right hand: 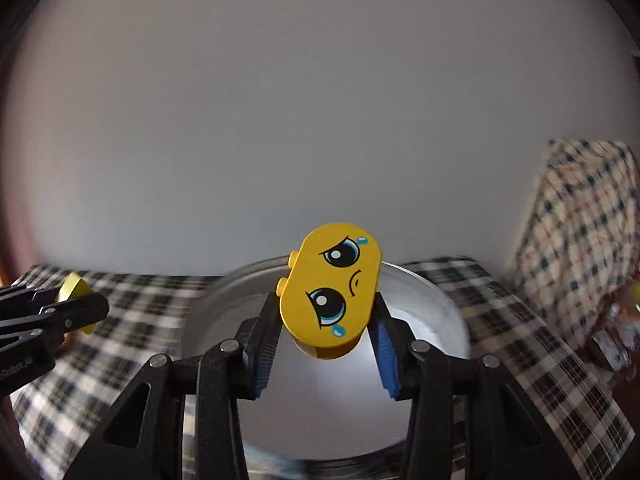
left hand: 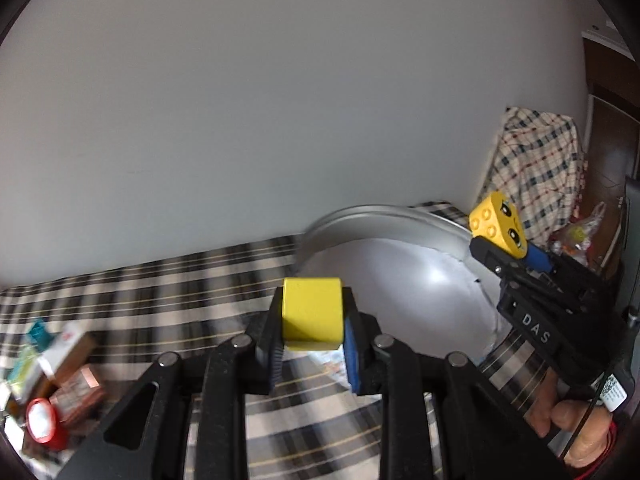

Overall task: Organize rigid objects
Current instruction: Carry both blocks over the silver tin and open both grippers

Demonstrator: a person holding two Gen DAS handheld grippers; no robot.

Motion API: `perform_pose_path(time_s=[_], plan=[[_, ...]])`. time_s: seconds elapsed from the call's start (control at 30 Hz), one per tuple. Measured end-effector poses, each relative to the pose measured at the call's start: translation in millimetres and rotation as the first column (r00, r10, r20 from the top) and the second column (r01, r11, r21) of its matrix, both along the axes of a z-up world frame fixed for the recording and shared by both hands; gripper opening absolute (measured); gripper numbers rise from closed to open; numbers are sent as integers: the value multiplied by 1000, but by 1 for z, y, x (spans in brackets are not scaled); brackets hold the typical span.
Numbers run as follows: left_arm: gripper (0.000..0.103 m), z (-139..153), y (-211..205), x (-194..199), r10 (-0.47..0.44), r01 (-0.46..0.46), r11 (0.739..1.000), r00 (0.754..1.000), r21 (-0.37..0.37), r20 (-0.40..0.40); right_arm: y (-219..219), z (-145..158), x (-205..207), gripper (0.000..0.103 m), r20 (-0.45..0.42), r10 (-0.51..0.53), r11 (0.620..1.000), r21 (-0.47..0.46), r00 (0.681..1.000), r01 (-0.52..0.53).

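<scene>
My left gripper (left hand: 312,320) is shut on a plain yellow block (left hand: 312,312), held above the checked tablecloth just left of a round silver tray (left hand: 400,248). My right gripper (right hand: 328,312) is shut on a yellow toy brick with a crying face (right hand: 332,288), held over the near part of the silver tray (right hand: 432,308). In the left wrist view the right gripper (left hand: 498,236) with its face brick (left hand: 498,224) hangs over the tray's right rim. In the right wrist view the left gripper (right hand: 80,306) and its yellow block (right hand: 74,288) show at the far left.
Small boxes and a red-rimmed item (left hand: 44,420) lie on the checked tablecloth (left hand: 140,292) at the left. A checked cloth (left hand: 536,168) drapes over something at the right by a white wall, with wrapped items (right hand: 616,340) below it.
</scene>
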State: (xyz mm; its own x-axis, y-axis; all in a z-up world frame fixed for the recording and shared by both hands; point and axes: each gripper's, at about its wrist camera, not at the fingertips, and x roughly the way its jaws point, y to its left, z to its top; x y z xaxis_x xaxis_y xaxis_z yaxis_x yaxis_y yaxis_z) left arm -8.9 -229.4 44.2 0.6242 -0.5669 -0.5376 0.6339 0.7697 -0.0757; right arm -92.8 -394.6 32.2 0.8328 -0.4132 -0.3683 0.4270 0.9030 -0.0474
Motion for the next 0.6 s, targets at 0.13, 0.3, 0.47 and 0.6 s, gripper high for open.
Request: perform_pose_path(time_s=[0.13, 0.3, 0.47, 0.6], plan=[[23, -16, -34, 12, -29, 30, 999, 999, 14, -45, -29, -7, -2, 45, -32, -50, 998, 24, 998, 51], [23, -28, -75, 12, -46, 50, 995, 998, 84, -44, -53, -19, -2, 46, -73, -103, 991, 76, 992, 109], [23, -40, -88, 19, -49, 58, 992, 996, 112, -79, -57, -28, 7, 46, -119, -100, 990, 90, 988, 111], [23, -52, -97, 20, -39, 50, 984, 997, 170, -66, -54, -35, 11, 46, -157, -103, 990, 81, 982, 117]])
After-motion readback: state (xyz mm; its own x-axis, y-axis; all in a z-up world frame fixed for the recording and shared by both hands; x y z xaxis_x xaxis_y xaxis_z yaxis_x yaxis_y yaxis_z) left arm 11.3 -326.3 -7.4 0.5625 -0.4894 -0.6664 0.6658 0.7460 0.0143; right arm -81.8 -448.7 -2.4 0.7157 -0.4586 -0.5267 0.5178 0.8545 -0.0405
